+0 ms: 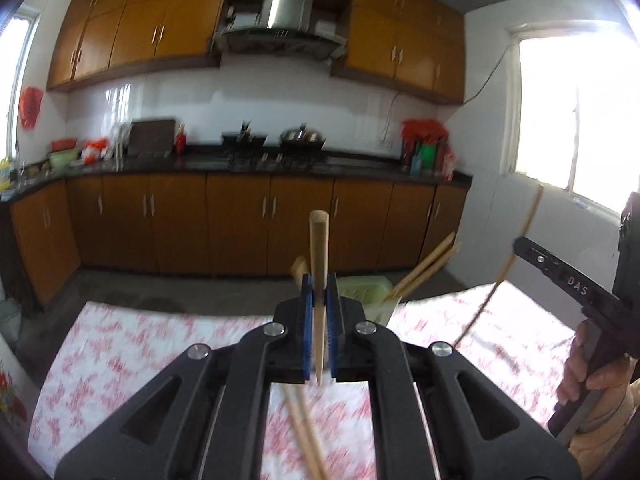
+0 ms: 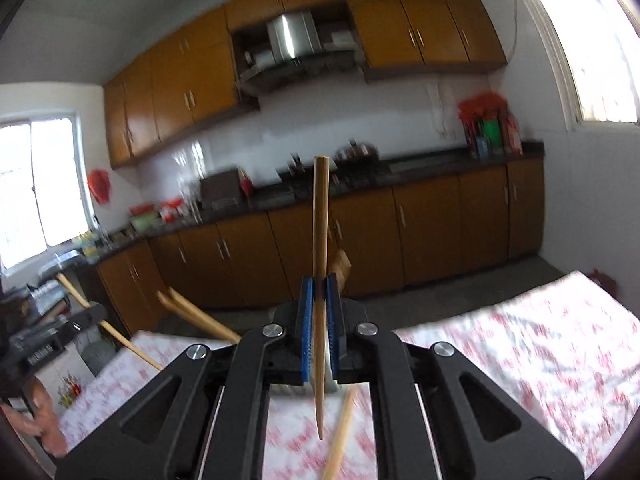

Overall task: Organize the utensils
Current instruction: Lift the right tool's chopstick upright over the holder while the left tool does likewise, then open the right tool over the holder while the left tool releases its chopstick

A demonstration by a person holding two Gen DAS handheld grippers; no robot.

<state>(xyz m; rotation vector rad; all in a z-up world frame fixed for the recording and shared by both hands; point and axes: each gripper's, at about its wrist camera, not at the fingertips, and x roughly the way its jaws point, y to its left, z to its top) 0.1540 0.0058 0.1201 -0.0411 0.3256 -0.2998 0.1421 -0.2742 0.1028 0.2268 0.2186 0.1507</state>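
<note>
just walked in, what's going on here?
A person is sorting chopsticks with two handheld grippers. The left gripper is shut on one chopstick, held upright above the floral tablecloth. The right gripper clamps another chopstick. A pale green holder already has chopsticks leaning in it; at least one more lies on the cloth.

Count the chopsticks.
5 chopsticks: one in the left gripper, one in the right gripper, two in the holder, one on the table; others may be hidden.
</note>
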